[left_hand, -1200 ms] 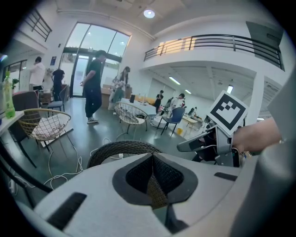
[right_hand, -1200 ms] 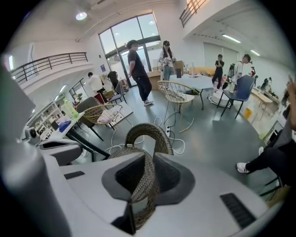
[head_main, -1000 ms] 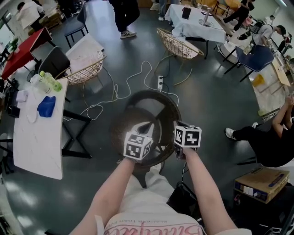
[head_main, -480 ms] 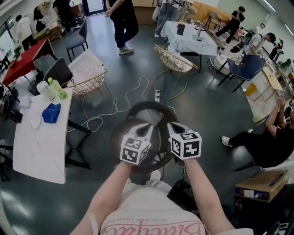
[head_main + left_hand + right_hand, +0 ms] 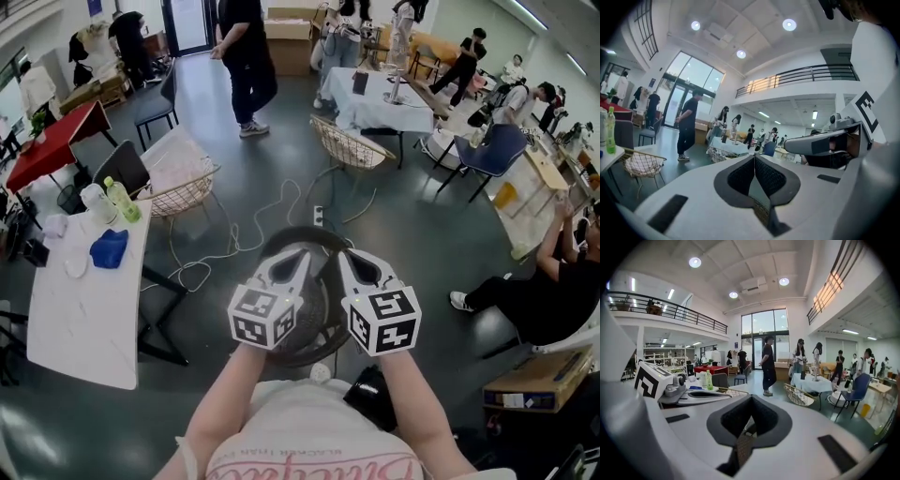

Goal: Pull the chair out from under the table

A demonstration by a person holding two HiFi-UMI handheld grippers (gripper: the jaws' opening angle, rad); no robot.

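Open grey floor surrounds the round black chair [image 5: 316,305], standing well apart from the white table [image 5: 84,309], and directly above the chair hover the left gripper [image 5: 298,255] and right gripper [image 5: 345,257], both closed on nothing, neither nearer.

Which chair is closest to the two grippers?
The dark round chair, right under the left gripper and right gripper. The pale wire chair beside the white table, the second wire chair and the blue chair all stand farther away.
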